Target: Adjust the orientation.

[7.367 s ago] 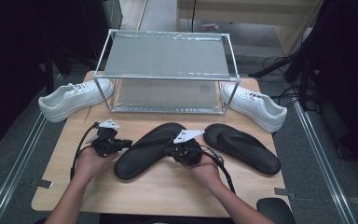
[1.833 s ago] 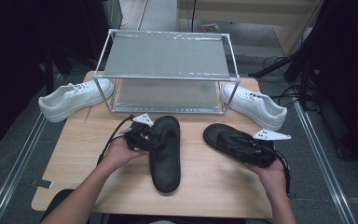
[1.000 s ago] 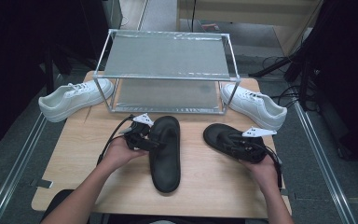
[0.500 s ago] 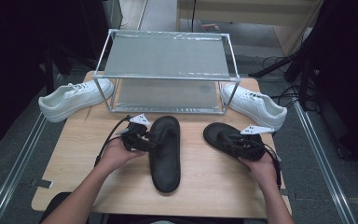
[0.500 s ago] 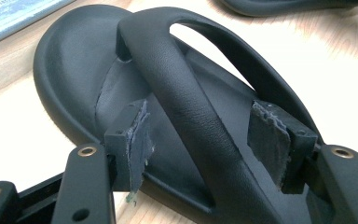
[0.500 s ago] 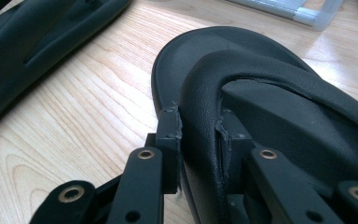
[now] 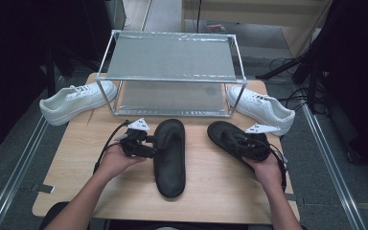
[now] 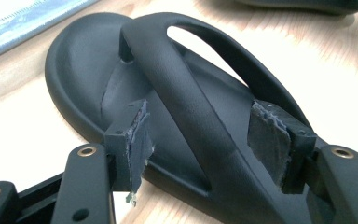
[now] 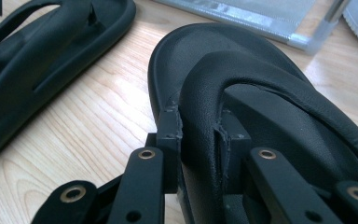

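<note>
The right gripper (image 9: 200, 135) has just squeezed its fingers (image 9: 170, 135) onto the strap of the right sandal (image 7: 237, 141). The left gripper (image 8: 205, 144) has wide-open fingers (image 8: 270, 137) around the strap of the left sandal (image 7: 169, 153), not pinching. Both sandals lie on the table (image 7: 211, 191).

Evenly lit from above; glare on pale tabletop (image 8: 335, 60) beside the sandal; dark, underexposed surroundings; soft focus at nearest jaws.
</note>
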{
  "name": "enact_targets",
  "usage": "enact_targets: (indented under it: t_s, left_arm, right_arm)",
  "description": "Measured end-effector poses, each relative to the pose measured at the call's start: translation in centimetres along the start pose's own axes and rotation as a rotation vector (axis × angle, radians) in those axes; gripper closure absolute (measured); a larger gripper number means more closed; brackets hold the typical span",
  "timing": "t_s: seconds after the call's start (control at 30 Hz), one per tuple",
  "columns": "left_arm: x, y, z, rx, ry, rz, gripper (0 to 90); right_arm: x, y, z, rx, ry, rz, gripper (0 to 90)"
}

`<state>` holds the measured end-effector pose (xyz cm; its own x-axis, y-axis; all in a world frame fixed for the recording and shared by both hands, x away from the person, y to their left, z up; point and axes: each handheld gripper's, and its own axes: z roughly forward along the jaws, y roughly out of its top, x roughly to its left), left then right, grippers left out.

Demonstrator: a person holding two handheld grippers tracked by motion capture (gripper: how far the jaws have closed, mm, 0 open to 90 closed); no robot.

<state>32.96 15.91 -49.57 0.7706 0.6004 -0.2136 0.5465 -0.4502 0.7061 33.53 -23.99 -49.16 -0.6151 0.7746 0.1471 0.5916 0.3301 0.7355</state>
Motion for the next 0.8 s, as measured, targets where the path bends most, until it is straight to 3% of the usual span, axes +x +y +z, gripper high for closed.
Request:
enact_targets:
  t_s: [0.33, 0.8]
  left_arm:
    - [0.2, -1.0, -0.8, -0.004, 0.021, -0.018, 38.7]
    - [0.3, -2.6, -2.3, -0.016, 0.06, -0.057, 38.5]
  right_arm:
    - [1.2, 1.4, 0.8, -0.019, 0.018, -0.019, 75.3]
    - [3.0, 3.3, 3.5, 0.007, 0.058, -0.052, 75.0]
